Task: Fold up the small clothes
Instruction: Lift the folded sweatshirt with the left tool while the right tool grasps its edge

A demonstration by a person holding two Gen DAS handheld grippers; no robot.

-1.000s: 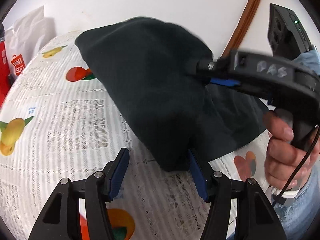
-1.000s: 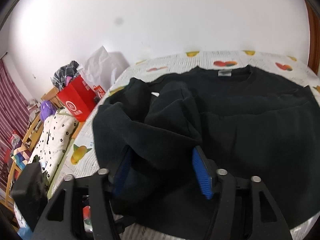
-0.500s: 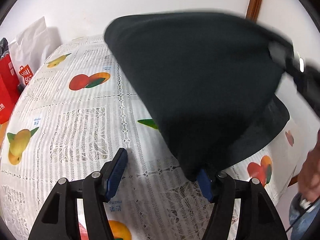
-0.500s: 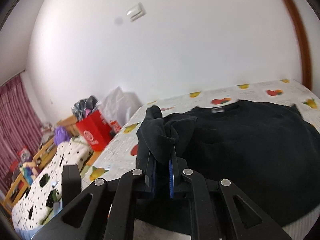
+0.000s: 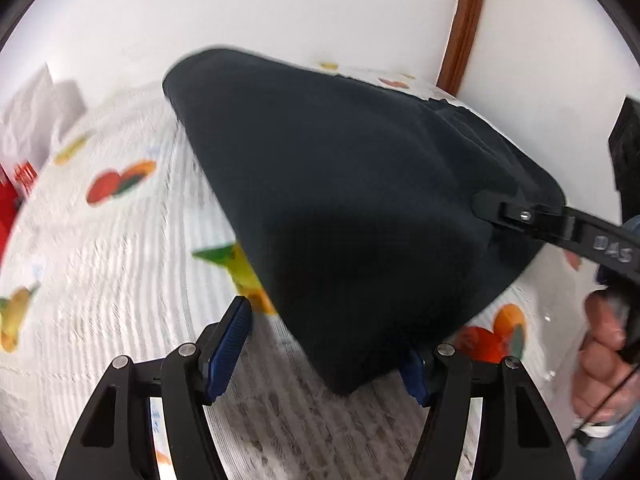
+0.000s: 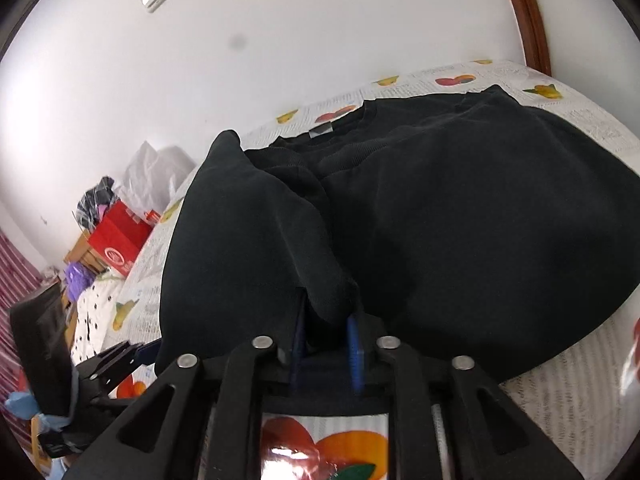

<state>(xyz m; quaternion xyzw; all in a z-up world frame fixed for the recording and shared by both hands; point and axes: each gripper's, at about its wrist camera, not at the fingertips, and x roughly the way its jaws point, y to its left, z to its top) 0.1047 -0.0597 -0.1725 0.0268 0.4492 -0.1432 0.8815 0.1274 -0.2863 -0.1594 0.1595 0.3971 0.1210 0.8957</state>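
Right gripper [image 6: 326, 340] clenches the black sweatshirt [image 6: 440, 208]; left gripper [image 5: 324, 354] fingers spread; thin pinch could slip, spoiling the fold

The sweater [image 6: 460, 208] is plain black with a little grey neck label [image 6: 321, 131]. The tablecloth [image 5: 120, 280] is white lace-look with orange, red and yellow fruit prints. Both grippers are black with blue pads [image 5: 230, 342]. There's a red bag [image 6: 120, 242] too.

Raised letters "DAS" stand on the right tongs' [image 5: 480, 204] black arm.
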